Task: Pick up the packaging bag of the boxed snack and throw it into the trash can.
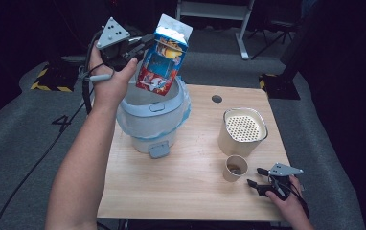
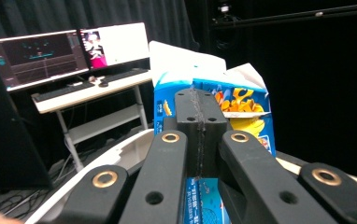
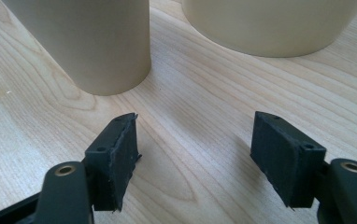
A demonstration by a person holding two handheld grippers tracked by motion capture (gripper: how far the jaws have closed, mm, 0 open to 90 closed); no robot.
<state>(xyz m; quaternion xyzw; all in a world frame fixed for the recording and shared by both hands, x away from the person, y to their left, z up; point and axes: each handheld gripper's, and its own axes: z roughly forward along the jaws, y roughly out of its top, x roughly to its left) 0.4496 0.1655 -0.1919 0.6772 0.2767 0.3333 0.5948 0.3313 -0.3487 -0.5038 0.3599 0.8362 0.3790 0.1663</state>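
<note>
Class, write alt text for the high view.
The left gripper holds a blue carton tilted above a lined bin on a wooden table. The right gripper rests open beside a paper cup.

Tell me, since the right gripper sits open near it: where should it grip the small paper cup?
Grip the paper cup across its mid wall, coming level from the near right, where the right gripper rests. It stands upright, round and narrow; the perforated-lid container crowds its far side.

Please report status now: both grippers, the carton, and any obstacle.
Left gripper shut on carton, tilted above bin. Right gripper open, empty, beside cup. Nothing in the way.
</note>
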